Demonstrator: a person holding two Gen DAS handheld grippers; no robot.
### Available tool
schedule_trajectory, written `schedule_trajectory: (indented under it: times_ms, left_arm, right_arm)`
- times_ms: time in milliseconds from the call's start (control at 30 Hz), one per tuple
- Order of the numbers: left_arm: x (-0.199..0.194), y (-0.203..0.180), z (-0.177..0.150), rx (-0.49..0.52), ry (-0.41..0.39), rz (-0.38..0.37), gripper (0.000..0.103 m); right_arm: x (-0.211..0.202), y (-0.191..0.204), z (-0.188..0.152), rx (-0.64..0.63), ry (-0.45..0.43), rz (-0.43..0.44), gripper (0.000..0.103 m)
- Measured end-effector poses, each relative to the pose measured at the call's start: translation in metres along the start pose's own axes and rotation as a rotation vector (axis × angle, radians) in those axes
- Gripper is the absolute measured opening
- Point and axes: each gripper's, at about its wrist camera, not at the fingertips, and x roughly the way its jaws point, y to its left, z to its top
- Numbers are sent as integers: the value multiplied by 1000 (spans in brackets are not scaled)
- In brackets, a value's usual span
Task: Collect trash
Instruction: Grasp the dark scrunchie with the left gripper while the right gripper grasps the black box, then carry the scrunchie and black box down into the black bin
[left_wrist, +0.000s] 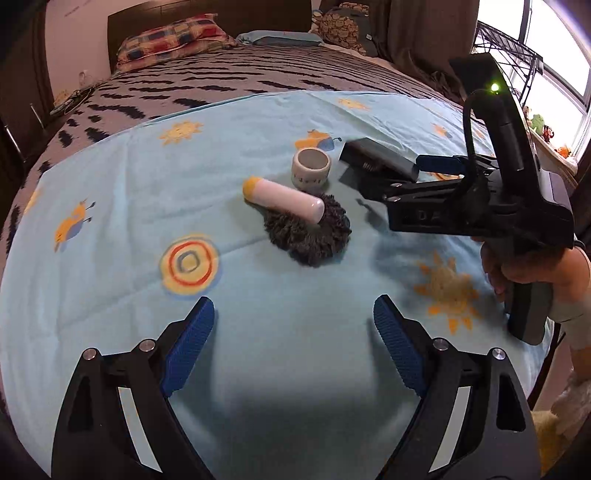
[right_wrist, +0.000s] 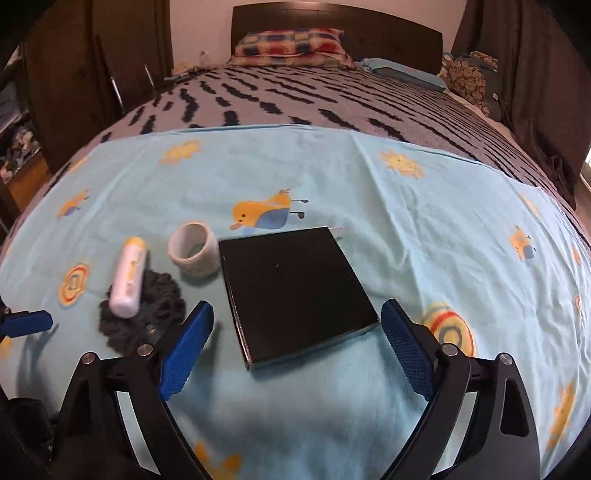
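A flat black box lies on the light blue sheet; my right gripper is open with its blue pads either side of the box's near end, not touching. The box also shows in the left wrist view. Left of it are a white roll of tape, a white tube with a yellow cap and a dark fuzzy scrunchie under the tube's end. My left gripper is open and empty, short of the tube and scrunchie.
The right gripper body and the hand holding it fill the right of the left wrist view. A striped blanket and pillows lie further up the bed. A dark wardrobe stands at the left.
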Motion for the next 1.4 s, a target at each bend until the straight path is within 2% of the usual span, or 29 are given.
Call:
schedule_trajectory:
  times_ms: [67,133,267,400,533,667,833,1033,1233,1400]
  left_arm:
    - [10,-5,7,10,2,-4,82]
    - [19,-9,13,19,2,-2,79]
    - [32,-13,25,26,-5,2,70]
    - [39,-12,36,19,-12,-5,47]
    - [36,-9,38,11,-19,-45,26]
    - [20,-13,37,21,-44,-53,14]
    - [-10,-24,24,55,-66,-40,11]
    - [-57,-36,-4,72,-104,-33,9]
    - [-106,-51,-45,74,-130,-9,9]
    - [-141,-64,-84,70,-146,-32,9]
  right_arm:
    - [3,-3,2,2,0,-7,90]
    - [6,-7,2,9,9,5,79]
    - [6,-11,3,8,-5,20,78]
    - [-4,-15,0,11,-24,33,77]
    - [-18,-20,-4,5,-34,30,77]
    - [-34,-24,-14,9,-42,28,77]
    - [-70,-24,-32,-11,-64,27,77]
    - [-132,-21,-53,-49,-116,11,77]
    - [-182,-9,-84,-78,-138,3,77]
    - [-217,-2,-116,-80,-153,17,77]
